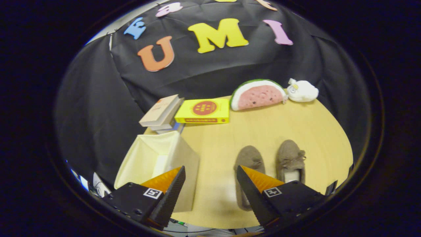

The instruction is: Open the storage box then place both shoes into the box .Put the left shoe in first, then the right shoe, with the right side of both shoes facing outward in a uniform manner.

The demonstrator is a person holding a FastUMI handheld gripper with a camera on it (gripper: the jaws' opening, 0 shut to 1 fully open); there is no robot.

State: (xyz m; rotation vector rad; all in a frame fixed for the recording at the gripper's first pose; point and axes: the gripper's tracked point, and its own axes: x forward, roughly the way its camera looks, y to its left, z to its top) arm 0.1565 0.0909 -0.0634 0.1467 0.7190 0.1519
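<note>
At the far edge of the bench, against the dark cloth wall, a stack of books is seen, with a yellow box just beside it. Further along the same edge a watermelon-slice cushion is laid, and a small white plush toy is touching its end. The middle of the bench between these things and the shoes is left bare.

The hand-held gripper is held above the near edge of the bench, its fingers spread wide apart with nothing between them. The storage box is partly covered by the one finger; the left shoe is partly covered by the other.

The storage box is made of pale cream fabric, square-sided, and its top is open so that the inside can be seen. The two shoes are soft, brown and suede-like, set side by side with toes pointing away. A small bow is carried on the right shoe, which lies just beyond the finger. The bench top is smooth light wood.
</note>
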